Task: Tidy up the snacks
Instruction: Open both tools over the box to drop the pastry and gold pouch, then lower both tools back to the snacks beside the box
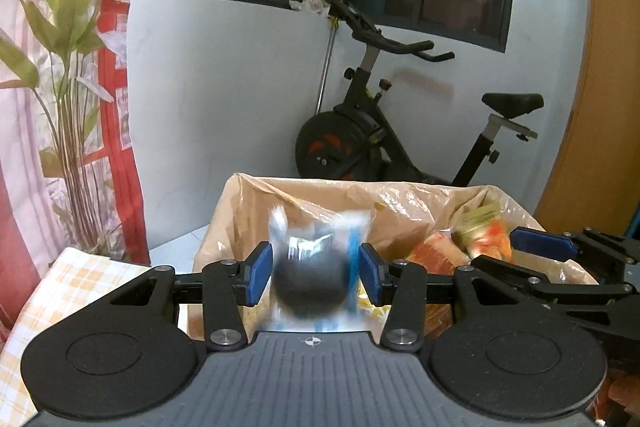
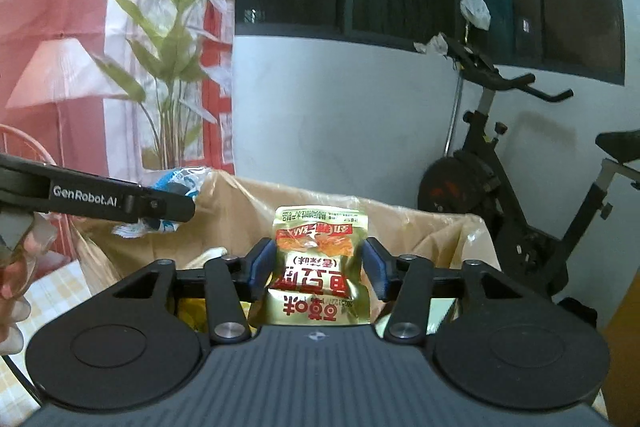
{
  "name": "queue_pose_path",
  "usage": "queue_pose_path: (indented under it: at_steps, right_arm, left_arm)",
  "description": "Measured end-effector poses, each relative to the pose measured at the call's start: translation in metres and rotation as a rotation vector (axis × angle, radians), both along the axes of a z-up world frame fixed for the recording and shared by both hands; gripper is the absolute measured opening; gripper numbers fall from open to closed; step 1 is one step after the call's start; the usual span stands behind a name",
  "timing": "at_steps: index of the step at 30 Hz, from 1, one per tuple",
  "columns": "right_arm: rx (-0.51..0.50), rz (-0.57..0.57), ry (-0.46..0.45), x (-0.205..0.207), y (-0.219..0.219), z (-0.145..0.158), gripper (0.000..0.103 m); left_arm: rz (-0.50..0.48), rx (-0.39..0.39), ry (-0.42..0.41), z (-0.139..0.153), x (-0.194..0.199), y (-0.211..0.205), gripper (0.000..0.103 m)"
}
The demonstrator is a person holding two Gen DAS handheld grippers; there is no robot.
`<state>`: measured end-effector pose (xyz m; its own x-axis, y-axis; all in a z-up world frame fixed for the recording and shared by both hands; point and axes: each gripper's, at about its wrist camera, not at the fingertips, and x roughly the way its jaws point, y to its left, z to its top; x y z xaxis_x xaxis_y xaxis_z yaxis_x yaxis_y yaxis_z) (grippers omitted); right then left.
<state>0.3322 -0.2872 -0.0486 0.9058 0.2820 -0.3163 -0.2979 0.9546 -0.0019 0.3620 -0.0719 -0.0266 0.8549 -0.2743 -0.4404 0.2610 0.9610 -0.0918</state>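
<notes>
A cardboard box lined with a clear plastic bag (image 1: 240, 211) stands ahead, with several snack packets inside. My left gripper (image 1: 314, 273) is open over the box; a blurred clear-and-blue packet with a dark round snack (image 1: 312, 275) sits between its blue pads, apart from them, and looks to be dropping. My right gripper (image 2: 318, 269) is over the same box (image 2: 460, 239), shut on a gold and red snack packet (image 2: 320, 267). In the left wrist view the right gripper (image 1: 520, 247) shows at the right with that packet (image 1: 486, 235). The left gripper (image 2: 172, 207) shows at the left of the right wrist view.
An exercise bike (image 1: 384, 131) stands behind the box against the white wall. A plant (image 1: 68, 67) and a red patterned curtain (image 1: 116, 107) are at the left. A yellow checked tablecloth (image 1: 68, 283) covers the table beside the box.
</notes>
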Motion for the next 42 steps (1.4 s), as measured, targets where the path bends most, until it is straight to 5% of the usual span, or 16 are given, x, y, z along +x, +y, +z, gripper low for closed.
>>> queue_pose_path:
  at_steps: [3, 20, 31, 42]
  right_arm:
    - [-0.001, -0.011, 0.004, -0.002, -0.005, -0.001, 0.062]
    - [0.077, 0.001, -0.057, -0.069, -0.010, -0.002, 0.068]
    - [0.099, -0.008, -0.055, -0.114, 0.000, -0.030, 0.068]
    - [0.100, -0.015, 0.077, -0.120, -0.002, -0.072, 0.068]
  left_arm:
    - [-0.003, -0.009, -0.013, 0.002, -0.006, 0.004, 0.067]
    - [-0.050, -0.018, -0.046, 0.006, -0.084, 0.033, 0.068]
    - [0.006, -0.049, 0.000, -0.030, -0.129, 0.058, 0.068]
    - [0.112, -0.041, 0.145, -0.083, -0.134, 0.084, 0.067]
